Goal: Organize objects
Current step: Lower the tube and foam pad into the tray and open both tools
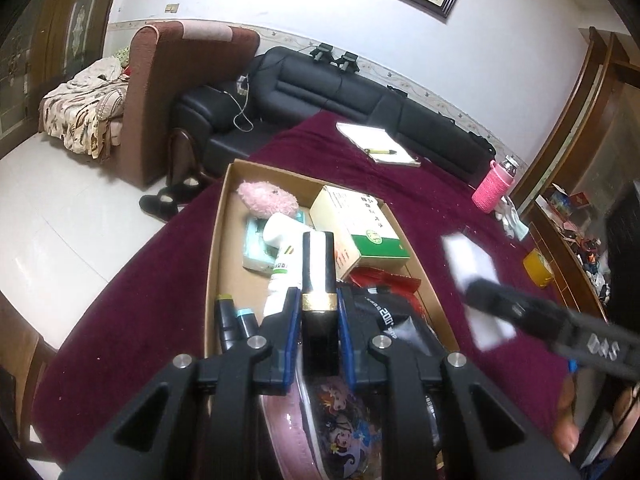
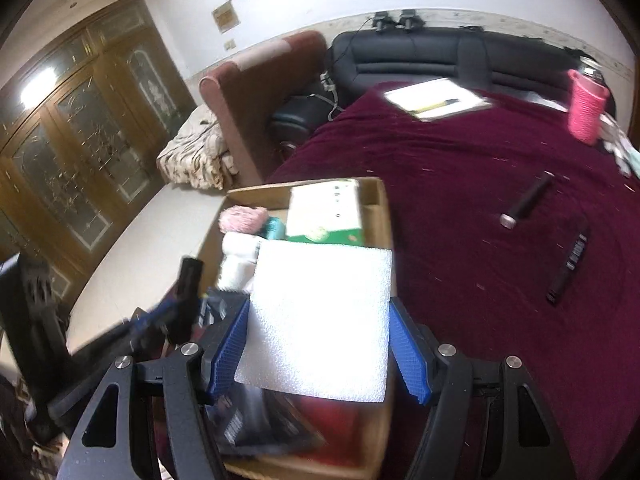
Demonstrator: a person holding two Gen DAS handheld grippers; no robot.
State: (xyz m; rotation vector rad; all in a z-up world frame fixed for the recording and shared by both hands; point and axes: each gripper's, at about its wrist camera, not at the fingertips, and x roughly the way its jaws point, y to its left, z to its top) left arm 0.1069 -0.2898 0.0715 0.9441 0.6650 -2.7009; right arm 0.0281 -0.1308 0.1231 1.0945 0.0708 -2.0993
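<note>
My left gripper (image 1: 318,300) is shut on a black lipstick tube with a gold band (image 1: 319,280), held upright over the cardboard box (image 1: 218,240). In the right wrist view my right gripper (image 2: 318,324) is shut on a white foam pad (image 2: 320,320), its blue pads (image 2: 408,352) against both side edges, above the same cardboard box (image 2: 382,216). The box holds a green and white carton (image 1: 356,224), a pink fluffy toy (image 1: 266,198), a white tube (image 1: 282,248) and other items. The right gripper's finger (image 1: 520,312) and foam pad (image 1: 476,272) show blurred in the left wrist view.
The box sits on a maroon tablecloth (image 2: 480,208). On the cloth lie a small black cylinder (image 2: 526,206), a black flat stick (image 2: 570,268), a notepad with a pen (image 2: 436,98) and a pink-sleeved bottle (image 2: 586,110). A black sofa (image 1: 340,88) stands behind.
</note>
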